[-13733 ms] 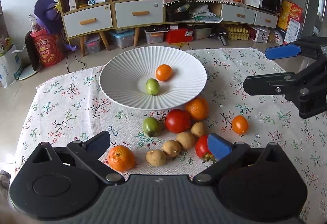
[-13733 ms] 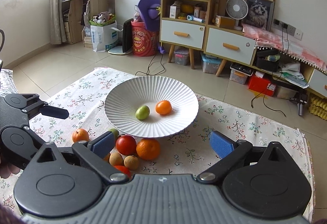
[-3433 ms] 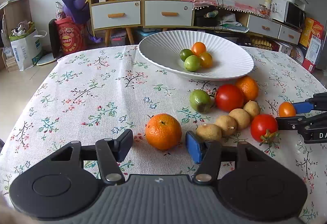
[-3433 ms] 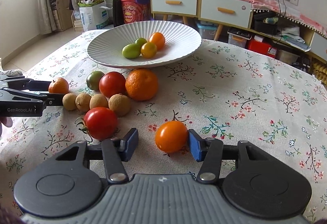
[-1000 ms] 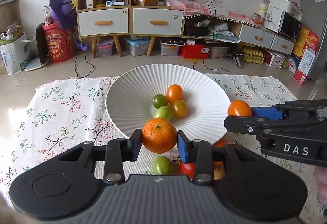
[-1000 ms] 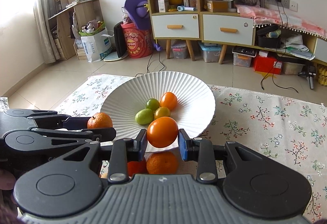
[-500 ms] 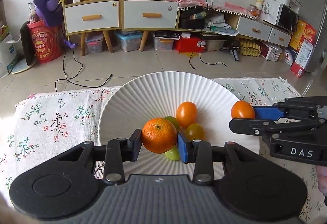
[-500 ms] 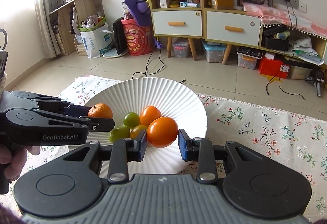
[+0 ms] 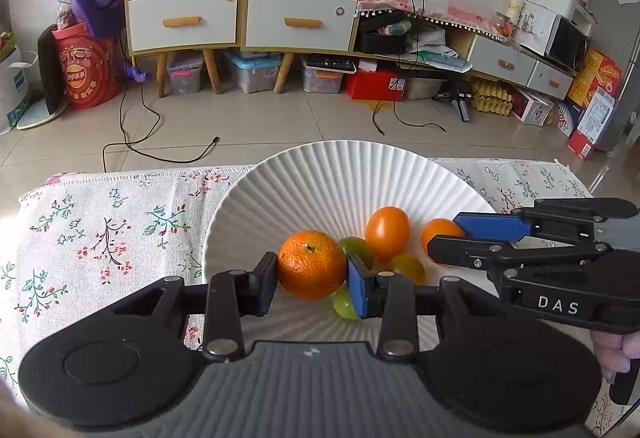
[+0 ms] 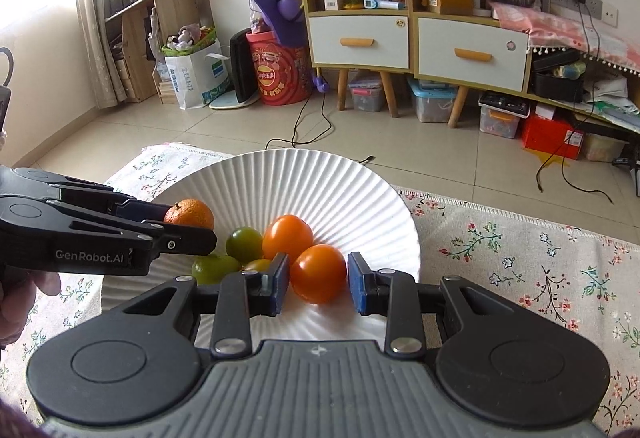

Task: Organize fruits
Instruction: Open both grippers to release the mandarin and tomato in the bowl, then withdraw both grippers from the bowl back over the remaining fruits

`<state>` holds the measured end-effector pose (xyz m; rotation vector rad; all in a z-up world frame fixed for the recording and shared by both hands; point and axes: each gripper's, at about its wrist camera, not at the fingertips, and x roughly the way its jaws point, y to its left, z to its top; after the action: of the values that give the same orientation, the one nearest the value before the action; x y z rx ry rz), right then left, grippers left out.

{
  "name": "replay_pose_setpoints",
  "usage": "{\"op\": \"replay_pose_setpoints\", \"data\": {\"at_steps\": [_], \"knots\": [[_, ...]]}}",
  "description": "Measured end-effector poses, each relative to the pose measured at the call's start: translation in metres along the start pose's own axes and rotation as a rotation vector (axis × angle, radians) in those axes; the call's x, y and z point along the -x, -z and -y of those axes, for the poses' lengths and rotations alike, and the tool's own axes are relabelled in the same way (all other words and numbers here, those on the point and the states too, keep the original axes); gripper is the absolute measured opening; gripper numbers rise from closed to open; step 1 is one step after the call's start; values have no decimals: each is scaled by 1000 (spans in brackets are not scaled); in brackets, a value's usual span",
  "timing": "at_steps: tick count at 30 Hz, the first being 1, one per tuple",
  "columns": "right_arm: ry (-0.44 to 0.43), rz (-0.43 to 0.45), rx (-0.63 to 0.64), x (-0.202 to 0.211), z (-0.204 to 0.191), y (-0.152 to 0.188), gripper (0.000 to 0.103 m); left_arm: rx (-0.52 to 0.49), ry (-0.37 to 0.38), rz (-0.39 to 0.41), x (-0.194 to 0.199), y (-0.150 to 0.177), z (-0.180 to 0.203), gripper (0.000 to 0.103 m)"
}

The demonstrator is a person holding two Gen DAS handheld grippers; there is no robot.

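Left wrist view shows the left gripper (image 9: 312, 278) clamped on a dimpled orange mandarin (image 9: 311, 264), held just above the ribbed white plate (image 9: 320, 174) beside small green and orange fruits (image 9: 387, 227). On the right wrist view, the right gripper (image 10: 318, 282) frames a smooth orange tomato (image 10: 318, 273) — its left pad touches, while a sliver of gap shows at the right pad, so I cannot tell if it grips. Both fruits look light and round; the tomato is likely soft and slippery — hold either across its widest middle, gently.
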<state>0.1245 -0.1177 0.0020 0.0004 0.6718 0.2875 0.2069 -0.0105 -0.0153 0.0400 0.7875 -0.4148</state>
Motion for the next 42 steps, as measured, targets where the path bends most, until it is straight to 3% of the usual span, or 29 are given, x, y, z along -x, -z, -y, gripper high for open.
{"op": "replay_pose_setpoints", "data": {"at_steps": [15,23,32,42], "knots": [[2,19,-11,3,0,-4,31,-10,5,26,2,-3,2,27],[31,25,-24,17,2,-6,40,-14,-14,19,11,-3,5,34],[73,27,-50,44,5,-2,51,-32,-44,20,41,4,11,51],[114,33,-78,74,-2,5,66,2,-77,34,73,19,13,77]]}}
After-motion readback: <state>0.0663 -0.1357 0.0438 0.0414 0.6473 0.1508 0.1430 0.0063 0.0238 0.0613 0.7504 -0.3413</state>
